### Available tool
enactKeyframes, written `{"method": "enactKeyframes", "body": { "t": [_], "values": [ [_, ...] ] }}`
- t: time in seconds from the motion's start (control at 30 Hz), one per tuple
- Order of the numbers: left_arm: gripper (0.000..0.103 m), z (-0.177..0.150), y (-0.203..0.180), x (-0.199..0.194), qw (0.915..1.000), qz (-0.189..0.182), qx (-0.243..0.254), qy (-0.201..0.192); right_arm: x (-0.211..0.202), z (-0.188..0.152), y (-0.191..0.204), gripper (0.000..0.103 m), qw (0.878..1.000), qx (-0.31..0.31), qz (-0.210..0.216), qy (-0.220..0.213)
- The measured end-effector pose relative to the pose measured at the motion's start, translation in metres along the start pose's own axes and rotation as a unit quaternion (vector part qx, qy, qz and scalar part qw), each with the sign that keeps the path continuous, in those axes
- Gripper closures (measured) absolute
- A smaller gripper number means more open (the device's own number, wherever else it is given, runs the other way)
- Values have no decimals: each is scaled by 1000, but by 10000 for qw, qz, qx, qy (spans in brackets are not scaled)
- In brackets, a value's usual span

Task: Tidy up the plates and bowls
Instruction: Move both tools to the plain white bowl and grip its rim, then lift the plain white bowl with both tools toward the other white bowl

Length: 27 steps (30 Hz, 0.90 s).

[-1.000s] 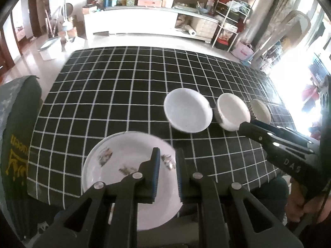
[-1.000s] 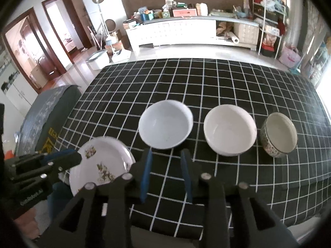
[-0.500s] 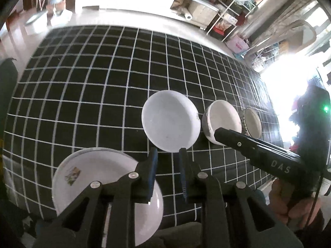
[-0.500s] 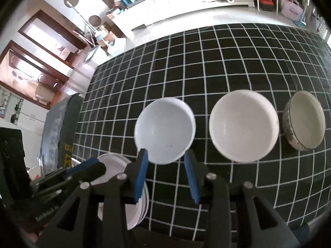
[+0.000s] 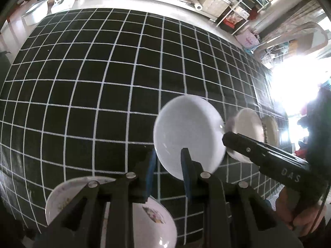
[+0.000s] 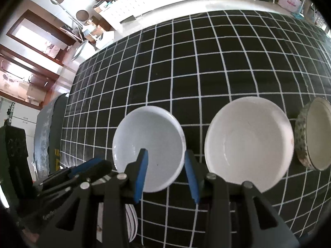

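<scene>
Two hand-held grippers (image 5: 167, 165) (image 6: 165, 171), both having descended, are straddling the pale bowl (image 6: 149, 148) rim, left jaws just widening, neither gripping yet.

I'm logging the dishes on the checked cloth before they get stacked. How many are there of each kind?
White bowls: 2, left and middle
Patterned bowl: 1
Flowered plates: at least 1; striped edges beneath it in the right wrist view suggest a stack, number unclear
Total: at least 4
</scene>
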<state>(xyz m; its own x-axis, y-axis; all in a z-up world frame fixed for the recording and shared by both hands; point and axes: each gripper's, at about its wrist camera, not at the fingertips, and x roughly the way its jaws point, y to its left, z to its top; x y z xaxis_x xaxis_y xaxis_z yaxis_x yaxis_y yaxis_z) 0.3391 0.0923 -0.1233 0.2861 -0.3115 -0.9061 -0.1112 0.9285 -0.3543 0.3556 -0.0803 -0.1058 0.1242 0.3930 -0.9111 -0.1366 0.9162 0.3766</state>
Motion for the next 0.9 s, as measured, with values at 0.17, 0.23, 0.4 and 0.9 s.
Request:
{"method": "enactKeyframes", "body": {
  "t": [0.17,0.23,0.4,0.9],
  "values": [
    [81,4,7,11,10000,33,-4,76,8,4,-7,68,9999,-3,-80,80],
    [81,5,8,12,10000,12,-8,91,8,5,-10,70,9999,11,-100,85],
    [81,11,6,16,9999,65,64,108,9,6,-13,74,9997,-18,-215,111],
    [96,5,8,32,9993,253,198,186,16,-3,-13,89,9986,-169,-484,157]
  ]
}}
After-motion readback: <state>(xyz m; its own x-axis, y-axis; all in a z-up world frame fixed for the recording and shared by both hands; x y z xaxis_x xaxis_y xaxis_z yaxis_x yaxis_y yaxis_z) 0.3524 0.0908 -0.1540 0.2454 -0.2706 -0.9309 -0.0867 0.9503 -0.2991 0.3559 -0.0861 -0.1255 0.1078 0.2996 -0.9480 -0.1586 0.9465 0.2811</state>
